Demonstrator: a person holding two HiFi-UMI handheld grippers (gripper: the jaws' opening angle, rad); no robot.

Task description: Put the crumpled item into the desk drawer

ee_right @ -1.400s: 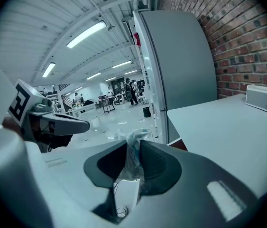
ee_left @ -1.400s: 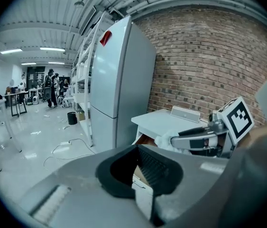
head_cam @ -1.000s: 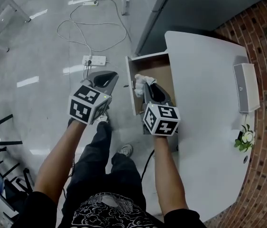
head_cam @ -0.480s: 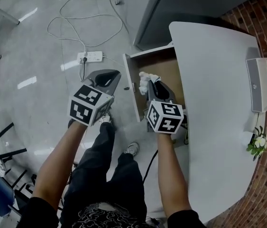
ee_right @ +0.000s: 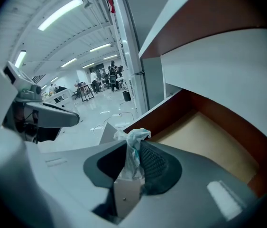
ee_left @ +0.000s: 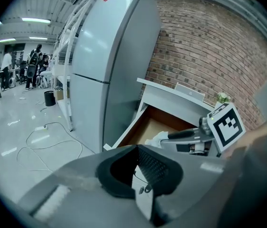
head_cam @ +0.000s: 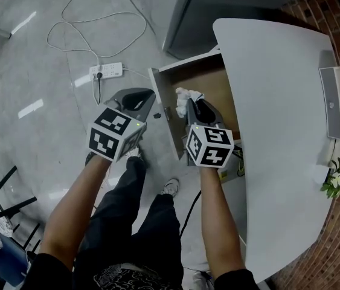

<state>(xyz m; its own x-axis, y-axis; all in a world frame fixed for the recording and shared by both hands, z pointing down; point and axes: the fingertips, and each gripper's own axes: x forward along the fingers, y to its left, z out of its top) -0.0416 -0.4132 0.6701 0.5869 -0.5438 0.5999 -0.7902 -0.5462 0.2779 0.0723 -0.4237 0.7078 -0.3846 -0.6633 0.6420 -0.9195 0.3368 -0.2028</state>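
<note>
Closest to the camera, the head view shows the person's two arms [head_cam: 73,204] reaching out. Below them are dark trousers [head_cam: 127,210] and a shoe [head_cam: 171,188] on the shiny floor [head_cam: 31,59]. Each hand holds a gripper with a black and white marker cube on it.

The left gripper [head_cam: 145,96] hangs over the floor. It is just beside the front board of the drawer [head_cam: 209,89] and does not touch it. Its jaws are closed together, and nothing is between them.

The right gripper [head_cam: 189,104] is over the open drawer. Its jaws are clamped on the crumpled item [ee_right: 133,141], a white scrunched wad that sticks up past the jaw tips. The wad is up in the jaws, not lying down. It hangs over the brown drawer bottom, close to the front board.

The drawer is pulled out from under a white desk [head_cam: 278,119]. At the desk's far edge, next to a brick wall [head_cam: 339,17], lie a long white box [head_cam: 337,101] and a small bunch of white flowers [head_cam: 334,181]. They are well apart from the drawer.

Farther out on the floor lies a power strip [head_cam: 106,71], with a white cable [head_cam: 97,26] curling in loops past it. A tall grey cabinet [ee_left: 109,61] stands behind the drawer. Far off down the hall, under long ceiling lights, some people [ee_left: 33,63] stand together.
</note>
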